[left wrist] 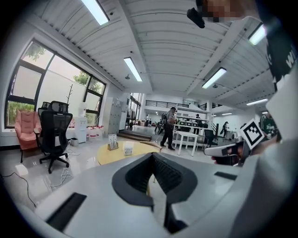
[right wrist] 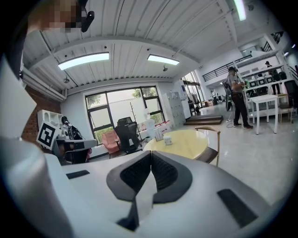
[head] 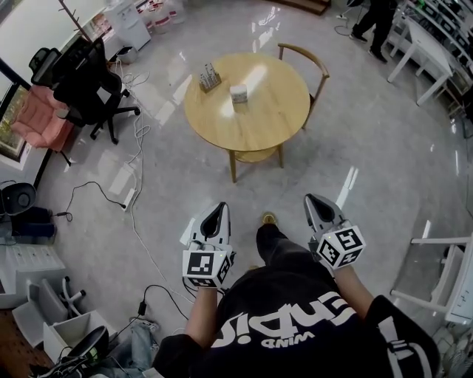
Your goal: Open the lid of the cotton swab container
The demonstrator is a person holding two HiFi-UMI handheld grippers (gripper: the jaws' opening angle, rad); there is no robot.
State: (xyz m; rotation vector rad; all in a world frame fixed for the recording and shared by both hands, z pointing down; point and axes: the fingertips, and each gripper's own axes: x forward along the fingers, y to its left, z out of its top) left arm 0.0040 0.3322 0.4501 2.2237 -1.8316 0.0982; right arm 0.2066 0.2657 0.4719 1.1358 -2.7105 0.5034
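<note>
We see the cotton swab container [head: 238,93], a small whitish tub, standing near the middle of a round light-wood desk [head: 222,136]. It is too small here to tell how its lid sits. Just beside it, toward the desk's left rim and not touching it, stands a small holder of upright pieces [head: 210,77]. A wooden chair with a curved back [head: 304,57] stands at the desk's far right side.

The desk is well ahead of us across a glossy grey floor [head: 355,148]. We hold 2 grippers in the air over that floor, both aimed toward the desk and well apart from it. The left gripper [head: 219,210] is grey with a black-and-white marker cube. Its dark ribbed fingers [left wrist: 139,174] are clenched together with nothing between them. The right gripper [head: 316,199] matches it, and its fingers [right wrist: 165,174] are likewise clenched on nothing.

Further out on the left are a black office chair [head: 92,85] and a pink armchair [head: 37,118], with black cables [head: 137,140] trailing over the floor. At the top right, 1 person in dark clothes [head: 373,22] stands near a white table [head: 429,59].
</note>
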